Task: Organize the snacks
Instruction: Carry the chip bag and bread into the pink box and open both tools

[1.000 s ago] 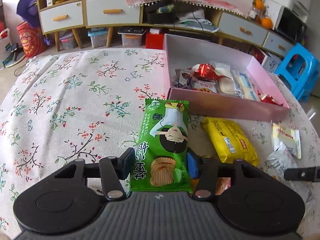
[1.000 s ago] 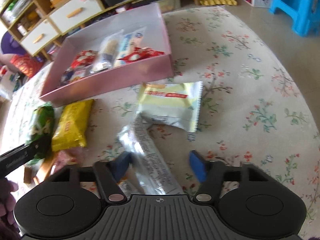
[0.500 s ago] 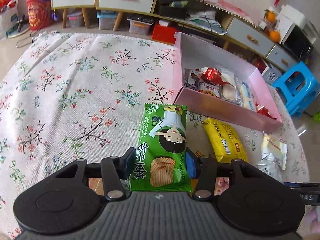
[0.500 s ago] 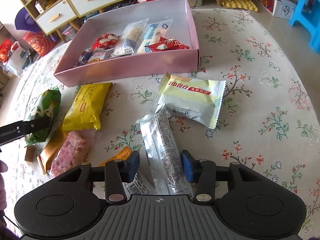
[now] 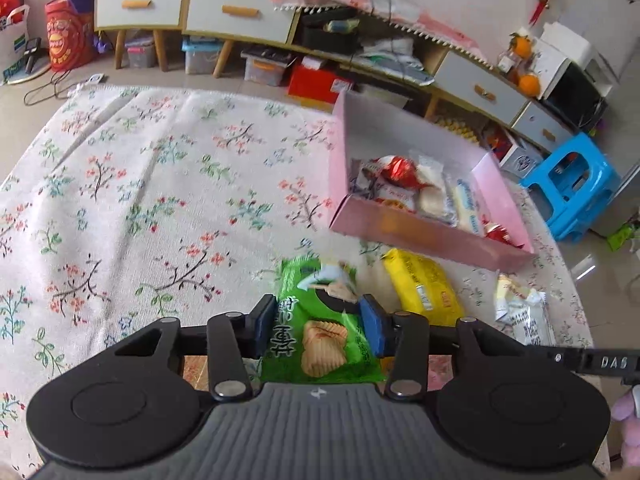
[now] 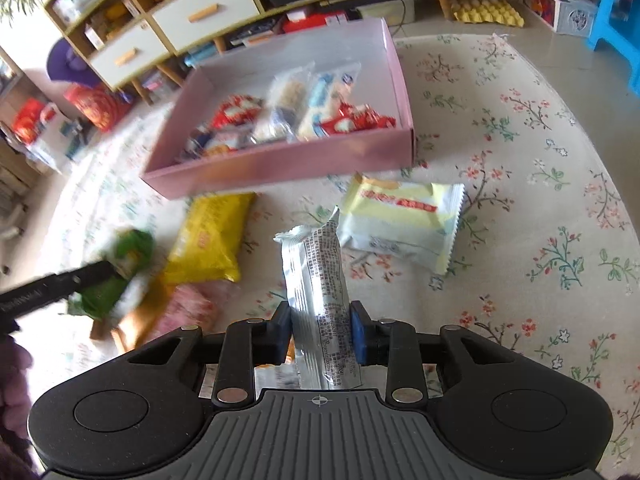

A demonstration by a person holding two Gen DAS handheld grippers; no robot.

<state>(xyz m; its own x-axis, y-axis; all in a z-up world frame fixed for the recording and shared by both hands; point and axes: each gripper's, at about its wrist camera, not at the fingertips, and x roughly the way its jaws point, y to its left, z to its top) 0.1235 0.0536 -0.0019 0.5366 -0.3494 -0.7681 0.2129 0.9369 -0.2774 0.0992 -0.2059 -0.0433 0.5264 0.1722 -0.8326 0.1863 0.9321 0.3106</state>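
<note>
My left gripper (image 5: 318,316) has its jaws closing on a green chip packet (image 5: 316,280). Both blue pads press its sides and the bag crumples, raised a little off the flowered tablecloth (image 5: 160,200). My right gripper (image 6: 320,330) has its jaws closing too, pads squeezing a silver snack packet (image 6: 316,264) whose far end tilts up. The pink box (image 5: 420,240), holding several wrapped snacks, sits beyond both grippers. In the right wrist view the pink box (image 6: 280,168) is straight ahead, and the left gripper's finger (image 6: 60,284) with the green packet (image 6: 128,256) is at the left.
A yellow packet (image 6: 212,236) lies in front of the box. A pale yellow-and-white packet (image 6: 400,220) lies to its right. A pink packet (image 6: 184,312) and an orange one lie near the left gripper. A blue stool (image 5: 572,188) and low cabinets (image 5: 240,12) stand beyond the table.
Both pairs of jaws have narrowed onto their packets. The green packet is now crumpled and slightly raised, and the silver packet's far end has lifted off the cloth.
</note>
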